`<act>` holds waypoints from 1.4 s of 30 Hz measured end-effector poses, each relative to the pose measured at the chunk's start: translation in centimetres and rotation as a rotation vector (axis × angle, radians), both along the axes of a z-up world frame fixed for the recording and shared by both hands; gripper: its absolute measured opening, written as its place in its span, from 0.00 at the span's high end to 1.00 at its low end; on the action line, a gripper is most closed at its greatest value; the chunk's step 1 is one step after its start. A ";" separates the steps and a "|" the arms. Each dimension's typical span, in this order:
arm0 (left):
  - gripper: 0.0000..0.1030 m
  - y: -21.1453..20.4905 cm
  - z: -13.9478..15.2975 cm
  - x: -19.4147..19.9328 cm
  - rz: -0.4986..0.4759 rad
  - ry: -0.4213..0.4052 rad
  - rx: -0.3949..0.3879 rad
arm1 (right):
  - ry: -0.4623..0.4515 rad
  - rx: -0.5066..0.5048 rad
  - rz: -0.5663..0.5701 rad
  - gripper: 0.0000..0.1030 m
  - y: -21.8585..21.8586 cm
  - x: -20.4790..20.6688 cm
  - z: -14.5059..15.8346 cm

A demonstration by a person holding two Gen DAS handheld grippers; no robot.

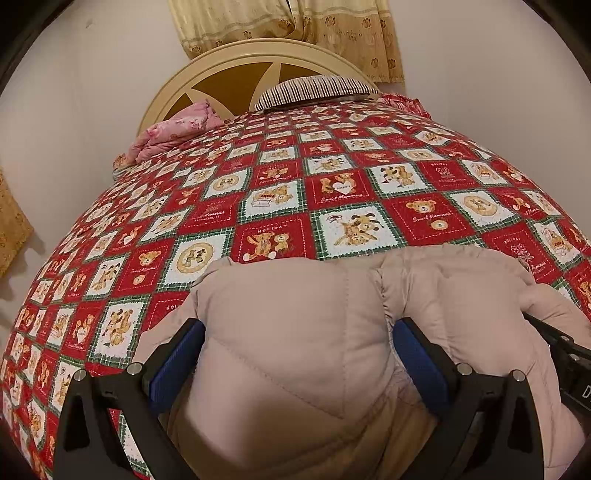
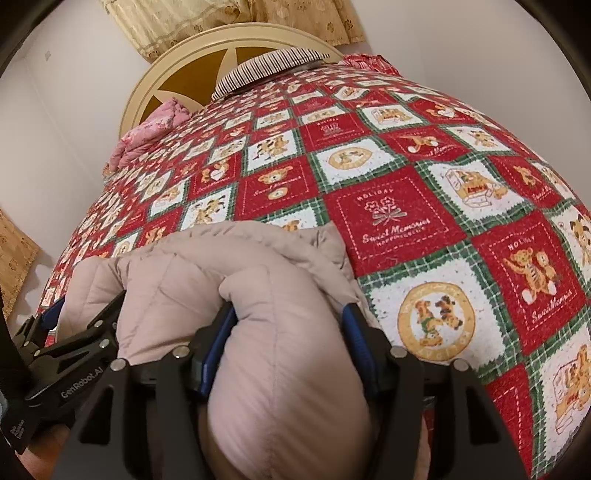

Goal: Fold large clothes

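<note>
1. Jaws first: the left gripper (image 1: 298,363) has its blue pads set wide with a thick bulge of the beige puffer jacket (image 1: 295,332) filling the gap, and both pads press into the padding, so it is clamped on the jacket.
2. Over on the right gripper (image 2: 288,350), same story: the jaws sit partly apart with a fat roll of that jacket (image 2: 280,332) squeezed between the blue pads, fabric puffing out on either side.
3. The jacket itself lies bunched at the near edge of the bed, on top of the red, white and green teddy-bear quilt (image 1: 280,206), with quilted seams running across its surface.
4. In the right wrist view the left gripper (image 2: 59,314) shows at the left, touching the same jacket just beside the right one.
5. In the left wrist view the black frame of the right gripper (image 1: 565,354) peeks in at the right edge.
6. Far end of the bed: a striped pillow (image 1: 317,90) rests against the cream round headboard (image 1: 236,70).
7. A pink floral bundle (image 1: 173,133) sits at the quilt's far left corner.
8. Patterned yellow curtains (image 1: 288,26) hang behind the headboard.
</note>
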State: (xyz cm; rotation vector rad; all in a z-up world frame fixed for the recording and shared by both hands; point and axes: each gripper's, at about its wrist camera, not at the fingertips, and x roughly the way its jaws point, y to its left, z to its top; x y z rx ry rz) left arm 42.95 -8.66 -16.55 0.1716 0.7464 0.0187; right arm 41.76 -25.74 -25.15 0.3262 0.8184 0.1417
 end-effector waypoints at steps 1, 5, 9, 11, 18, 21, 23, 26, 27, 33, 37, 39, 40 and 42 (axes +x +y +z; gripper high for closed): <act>0.01 0.0 -0.1 0.0 0.000 0.002 0.000 | 0.002 -0.004 -0.001 0.41 0.0 0.0 0.0; 0.01 0.0 -0.2 0.2 -0.001 0.011 0.004 | 0.008 -0.010 -0.001 0.40 0.1 0.2 -0.1; 0.01 0.0 -0.3 0.3 -0.002 0.019 0.006 | 0.016 -0.015 0.001 0.39 0.2 0.3 -0.1; 0.01 -0.1 -0.3 0.4 -0.003 0.023 0.009 | 0.018 -0.016 0.001 0.39 0.1 0.3 -0.2; 0.01 -0.4 -0.5 0.6 0.001 0.021 0.033 | 0.013 -0.011 -0.002 0.39 0.2 0.4 -0.2; 0.01 -0.4 -0.6 0.6 0.001 0.024 0.041 | 0.018 -0.002 -0.001 0.39 0.1 0.5 -0.3; 0.01 -0.4 -0.6 0.6 0.001 0.022 0.041 | 0.019 -0.004 -0.001 0.39 0.1 0.5 -0.3; 0.01 -0.5 -0.6 0.6 0.001 0.018 0.045 | 0.034 -0.011 0.012 0.38 0.0 0.6 0.1; 0.01 -0.4 -0.6 0.5 0.002 0.018 0.046 | 0.027 0.003 0.025 0.36 -0.3 0.4 0.5; 0.01 -0.5 -0.6 0.4 0.001 0.008 0.042 | -0.096 0.104 -0.004 0.19 -4.9 -3.2 2.1; 0.01 -0.6 -0.5 0.3 0.000 0.006 0.040 | -0.028 0.144 0.035 0.20 -5.9 -2.8 0.4; 0.01 -0.5 -0.4 0.3 0.000 0.004 0.030 | -0.004 0.166 0.053 0.20 -6.0 -2.5 -0.1; 0.01 -0.4 -0.4 0.2 -0.001 0.001 0.027 | 0.012 0.182 0.068 0.20 -5.9 -2.3 -0.4; 0.01 -0.3 -0.3 0.2 -0.002 -0.002 0.019 | 0.014 0.209 0.121 0.22 -5.8 -2.5 -0.7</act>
